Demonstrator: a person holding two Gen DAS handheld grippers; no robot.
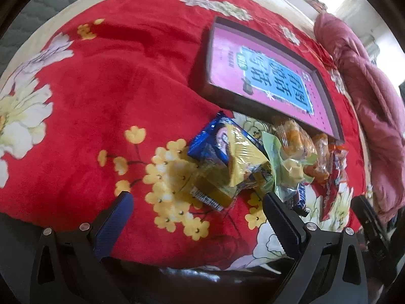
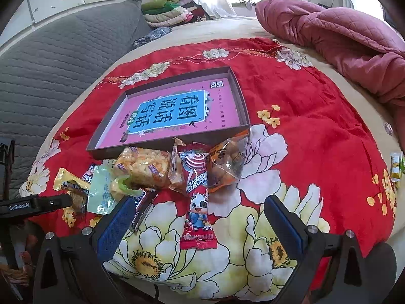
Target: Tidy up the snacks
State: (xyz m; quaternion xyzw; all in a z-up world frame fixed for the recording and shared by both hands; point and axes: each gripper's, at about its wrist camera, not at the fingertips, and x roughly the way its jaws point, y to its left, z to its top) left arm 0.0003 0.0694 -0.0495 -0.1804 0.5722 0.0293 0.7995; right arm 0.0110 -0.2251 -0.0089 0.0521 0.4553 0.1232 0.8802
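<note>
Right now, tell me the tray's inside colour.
Pink with a blue panel, tray; clearest in the right wrist view.

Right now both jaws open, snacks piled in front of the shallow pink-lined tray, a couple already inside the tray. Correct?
One error: the shallow pink-lined cardboard tray holds no snacks, as the right wrist view shows. The pile of snack packets lies on the red floral blanket in front of it. Both jaws are open.

Box liner (image 2: pixel 177 116): you can read 看图说话写话 in big dark characters on a blue panel; smaller print around it is not legible.
Left gripper (image 2: pixel 38 204): "GenRobot.AI" in white, at 9 o'clock in your right wrist view.
Red cow-cartoon packet (image 2: pixel 198 197): large characters on the red band, too warped for you to read.
Other wrappers: print illegible.
</note>
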